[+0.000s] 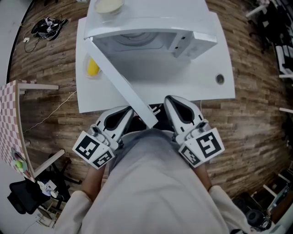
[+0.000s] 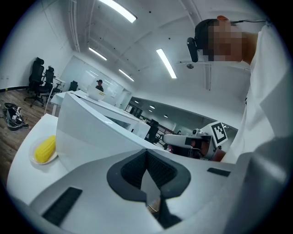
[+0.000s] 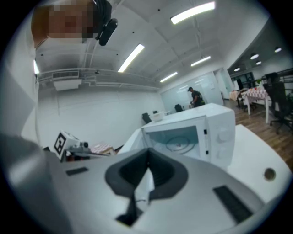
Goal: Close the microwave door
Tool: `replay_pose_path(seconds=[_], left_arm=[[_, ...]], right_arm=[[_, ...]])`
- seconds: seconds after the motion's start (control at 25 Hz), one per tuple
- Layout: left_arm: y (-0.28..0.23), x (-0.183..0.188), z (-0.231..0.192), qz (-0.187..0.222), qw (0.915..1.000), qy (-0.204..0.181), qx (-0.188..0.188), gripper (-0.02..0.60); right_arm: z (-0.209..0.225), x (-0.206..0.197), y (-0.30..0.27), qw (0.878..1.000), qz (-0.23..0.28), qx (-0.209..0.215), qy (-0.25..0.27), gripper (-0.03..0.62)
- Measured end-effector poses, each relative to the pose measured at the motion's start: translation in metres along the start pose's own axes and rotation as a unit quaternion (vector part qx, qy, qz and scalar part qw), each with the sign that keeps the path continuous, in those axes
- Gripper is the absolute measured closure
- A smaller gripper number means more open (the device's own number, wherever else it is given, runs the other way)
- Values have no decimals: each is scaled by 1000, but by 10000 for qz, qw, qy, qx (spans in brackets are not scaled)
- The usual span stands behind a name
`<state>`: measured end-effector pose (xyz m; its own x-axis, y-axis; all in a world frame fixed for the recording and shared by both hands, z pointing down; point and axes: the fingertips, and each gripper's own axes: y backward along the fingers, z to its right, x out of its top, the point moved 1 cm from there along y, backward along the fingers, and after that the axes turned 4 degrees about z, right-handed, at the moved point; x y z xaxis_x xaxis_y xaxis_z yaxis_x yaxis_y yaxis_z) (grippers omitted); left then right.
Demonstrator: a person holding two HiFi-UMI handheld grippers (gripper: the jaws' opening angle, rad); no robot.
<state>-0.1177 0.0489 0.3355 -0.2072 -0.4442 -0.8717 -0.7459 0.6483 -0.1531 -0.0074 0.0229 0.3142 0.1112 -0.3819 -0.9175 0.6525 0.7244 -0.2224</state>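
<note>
A white microwave (image 1: 151,27) stands on a white table (image 1: 215,91). Its door (image 1: 121,80) is swung wide open, running diagonally toward me with its free end between my two grippers. The open cavity with the glass turntable (image 3: 176,142) faces the right gripper view. My left gripper (image 1: 120,114) is held low at the table's front edge, left of the door's end. My right gripper (image 1: 176,104) sits just right of it. Both are shut on nothing, pads together (image 2: 147,157) (image 3: 147,167), and neither touches the door.
A yellow corn cob (image 1: 93,67) lies on a small plate left of the microwave, behind the door. A bowl (image 1: 108,6) rests on the microwave's top. A checkered table (image 1: 9,123) stands at the left, and cables (image 1: 48,26) lie on the wooden floor.
</note>
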Motion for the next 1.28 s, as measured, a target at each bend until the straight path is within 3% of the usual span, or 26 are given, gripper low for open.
replay_pose_path(seconds=[1.28], left_arm=[[-53,5,4,139,9997,81,183,565]], right_arm=[[49,14,1,9998,-125,145,96,572]])
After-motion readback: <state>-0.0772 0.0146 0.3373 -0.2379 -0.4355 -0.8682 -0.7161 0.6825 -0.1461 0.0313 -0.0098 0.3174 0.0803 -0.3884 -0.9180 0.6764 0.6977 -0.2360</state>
